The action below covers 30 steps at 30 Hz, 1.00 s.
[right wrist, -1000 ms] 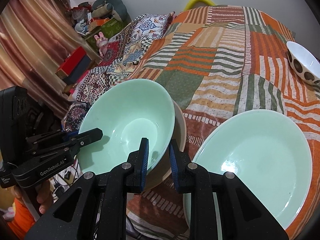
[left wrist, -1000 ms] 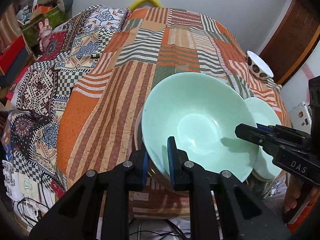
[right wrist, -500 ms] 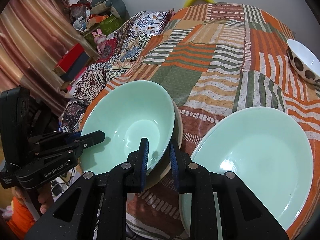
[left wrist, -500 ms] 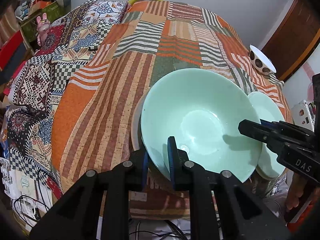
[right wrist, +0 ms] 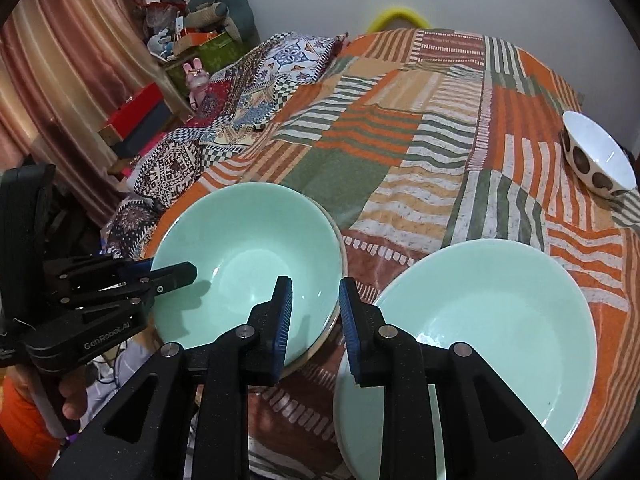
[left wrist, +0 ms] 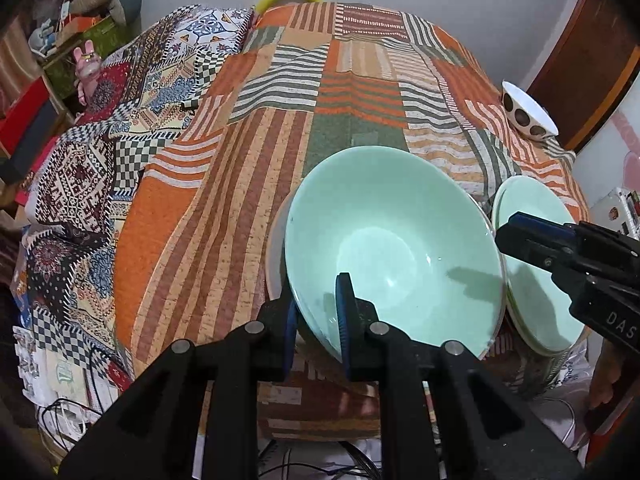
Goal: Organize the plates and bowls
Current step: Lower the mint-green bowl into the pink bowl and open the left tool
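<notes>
Mint-green bowl [left wrist: 394, 248]: glossy, smooth glaze, round with a deep sloping wall. It sits nested on a paler, cream-rimmed dish [right wrist: 340, 248] at the near edge of the bed, left of centre in the right wrist view.

Left gripper [left wrist: 318, 320]: black plastic body with blue ribbed pads, clenched on the near rim of the mint-green bowl, one finger inside the wall and one outside.

Right gripper [right wrist: 314, 320]: same build, jaws parted and holding nothing. Its left finger hangs over the right rim of the mint-green bowl; whether it touches cannot be told. Its right finger stands over the left edge of a mint-green plate [right wrist: 500, 328].

The mint-green plate is wide, shallow and glossy, lying just right of the bowl at the near right of the bed.

A white bowl with brown spots [right wrist: 598, 156] rests well apart at the far right.

Bedspread [left wrist: 352, 92]: woven patchwork of orange, green and cream stripes.
</notes>
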Each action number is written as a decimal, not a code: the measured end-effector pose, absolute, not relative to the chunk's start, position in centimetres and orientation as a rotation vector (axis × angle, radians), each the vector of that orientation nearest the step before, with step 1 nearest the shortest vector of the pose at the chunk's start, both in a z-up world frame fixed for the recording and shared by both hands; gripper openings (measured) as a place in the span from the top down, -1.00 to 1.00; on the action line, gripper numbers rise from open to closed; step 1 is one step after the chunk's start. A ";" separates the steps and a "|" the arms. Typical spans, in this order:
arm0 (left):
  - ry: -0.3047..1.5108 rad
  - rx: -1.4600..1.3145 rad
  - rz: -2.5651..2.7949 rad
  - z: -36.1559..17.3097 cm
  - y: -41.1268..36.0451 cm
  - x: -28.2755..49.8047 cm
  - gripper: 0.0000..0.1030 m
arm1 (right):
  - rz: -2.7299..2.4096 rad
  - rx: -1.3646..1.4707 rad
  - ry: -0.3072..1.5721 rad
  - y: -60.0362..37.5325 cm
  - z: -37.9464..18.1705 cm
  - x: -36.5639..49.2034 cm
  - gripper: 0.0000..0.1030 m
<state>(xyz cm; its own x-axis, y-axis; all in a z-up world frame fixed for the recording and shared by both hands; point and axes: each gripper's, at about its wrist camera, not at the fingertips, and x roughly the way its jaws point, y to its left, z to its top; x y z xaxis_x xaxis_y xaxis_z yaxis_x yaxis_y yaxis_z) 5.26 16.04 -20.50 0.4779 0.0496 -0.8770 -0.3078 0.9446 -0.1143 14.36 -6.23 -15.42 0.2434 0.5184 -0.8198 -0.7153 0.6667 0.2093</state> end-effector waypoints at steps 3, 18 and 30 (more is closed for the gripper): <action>1.057 -0.233 0.230 -20.4 15.6 5.3 0.61 | 0.856 -0.213 1.032 -6.3 -15.7 14.4 0.57; 1.097 -0.283 0.213 -18.6 15.4 5.5 0.11 | 0.845 -0.135 1.007 -8.7 -14.4 15.2 0.33; 0.961 -0.220 0.214 -12.6 13.7 6.1 -0.05 | 0.776 -0.054 0.910 -13.4 -10.9 17.3 0.24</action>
<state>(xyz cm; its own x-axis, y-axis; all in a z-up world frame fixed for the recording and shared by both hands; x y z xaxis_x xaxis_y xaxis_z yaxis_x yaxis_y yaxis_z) 6.07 13.66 -12.64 0.5554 0.0827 -0.8275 -0.2766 0.9568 -0.0900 17.28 -13.42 -10.87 0.3662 0.5817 -0.7264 -0.6252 0.7319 0.2710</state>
